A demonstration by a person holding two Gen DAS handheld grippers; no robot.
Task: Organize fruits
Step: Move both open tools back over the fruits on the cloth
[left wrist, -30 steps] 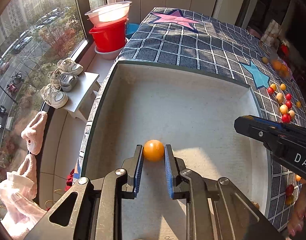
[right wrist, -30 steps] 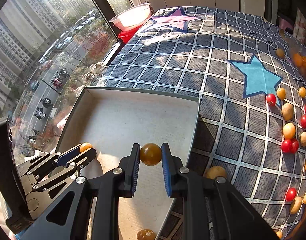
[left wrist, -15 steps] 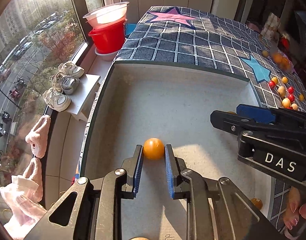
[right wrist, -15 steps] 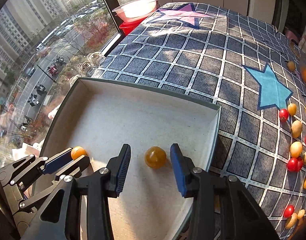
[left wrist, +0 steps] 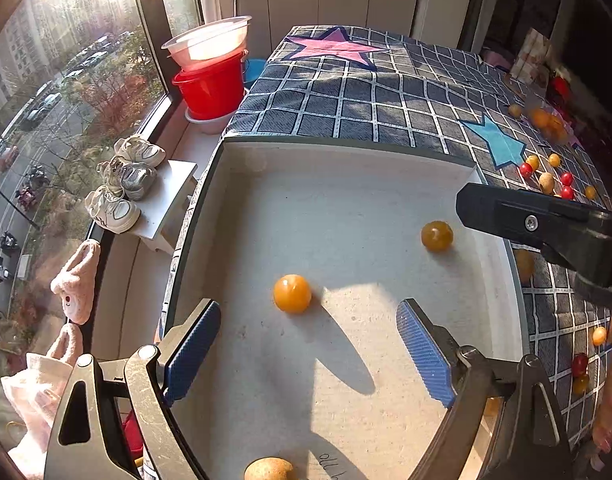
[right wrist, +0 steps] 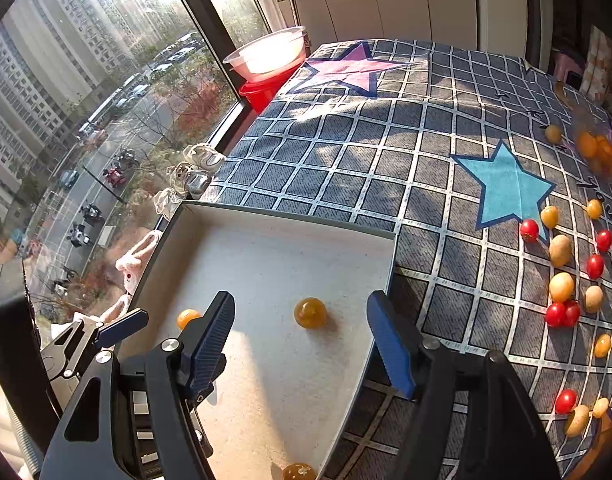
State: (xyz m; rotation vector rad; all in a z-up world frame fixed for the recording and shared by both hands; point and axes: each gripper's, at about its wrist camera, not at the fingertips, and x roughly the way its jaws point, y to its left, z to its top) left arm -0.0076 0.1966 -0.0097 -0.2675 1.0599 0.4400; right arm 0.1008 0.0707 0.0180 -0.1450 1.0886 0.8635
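Now both claws wide over tray [left wrist: 346, 148].

Two round orange fruits [left wrist: 292, 293] [left wrist: 436, 235] lie apart on my shallow white tray's [left wrist: 346, 152] floor; red and yellow ones [right wrist: 562, 280] scatter on the checked bedspread [right wrist: 386, 152]

both wrist cameras look steeply down, close above the white tray [left wrist: 494, 264] [right wrist: 386, 264]; each sees its orange fruits [left wrist: 292, 293] [right wrist: 310, 312].
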